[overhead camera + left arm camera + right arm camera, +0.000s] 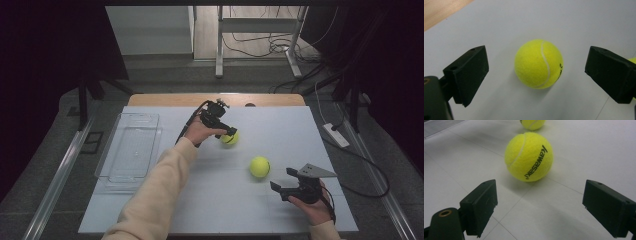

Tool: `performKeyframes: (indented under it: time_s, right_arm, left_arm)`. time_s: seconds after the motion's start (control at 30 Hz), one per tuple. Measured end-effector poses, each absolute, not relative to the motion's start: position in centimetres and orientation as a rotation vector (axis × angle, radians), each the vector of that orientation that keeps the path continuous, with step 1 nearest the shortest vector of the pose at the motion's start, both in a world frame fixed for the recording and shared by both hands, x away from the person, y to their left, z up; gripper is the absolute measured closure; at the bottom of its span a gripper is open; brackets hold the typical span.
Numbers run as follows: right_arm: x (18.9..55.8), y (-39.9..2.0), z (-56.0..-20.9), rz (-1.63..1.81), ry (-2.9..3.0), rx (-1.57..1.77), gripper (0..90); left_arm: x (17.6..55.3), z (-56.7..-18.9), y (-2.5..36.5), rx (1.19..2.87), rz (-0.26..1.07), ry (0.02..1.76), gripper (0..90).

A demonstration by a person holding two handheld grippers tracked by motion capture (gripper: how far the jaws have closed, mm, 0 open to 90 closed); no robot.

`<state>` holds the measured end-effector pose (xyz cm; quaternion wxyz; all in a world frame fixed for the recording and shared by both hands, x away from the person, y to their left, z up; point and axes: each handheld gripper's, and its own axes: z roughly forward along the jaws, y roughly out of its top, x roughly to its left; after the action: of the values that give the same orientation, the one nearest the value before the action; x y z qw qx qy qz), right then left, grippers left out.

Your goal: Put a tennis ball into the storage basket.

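Observation:
Two yellow tennis balls lie on the white table top (240,200). The far ball (230,138) (538,64) rests on the table between the wide jaws of my left gripper (228,134) (537,68); neither pad touches it. The near ball (259,166) (529,156), printed with black lettering, lies just ahead of my right gripper (282,179) (546,203), whose jaws stand open with nothing between them. The far ball (532,123) also peeks in at the top of the right gripper view.
A clear plastic tray (129,150) lies empty at the table's left side. A wooden strip (165,99) runs along the far edge. A power strip (336,134) and cables lie on the floor to the right.

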<state>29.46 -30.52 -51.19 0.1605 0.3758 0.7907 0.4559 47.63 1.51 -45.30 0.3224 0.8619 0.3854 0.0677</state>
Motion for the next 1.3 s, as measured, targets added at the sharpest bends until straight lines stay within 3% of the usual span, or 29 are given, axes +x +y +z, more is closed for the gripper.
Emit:
performKeyframes:
  time_s: [1.3]
  right_arm:
    - [29.5,-30.5,-51.2,1.289,2.263,1.062,12.2]
  left_arm:
    - [49.1,-48.3,-0.5,2.306,0.099,1.058,4.9]
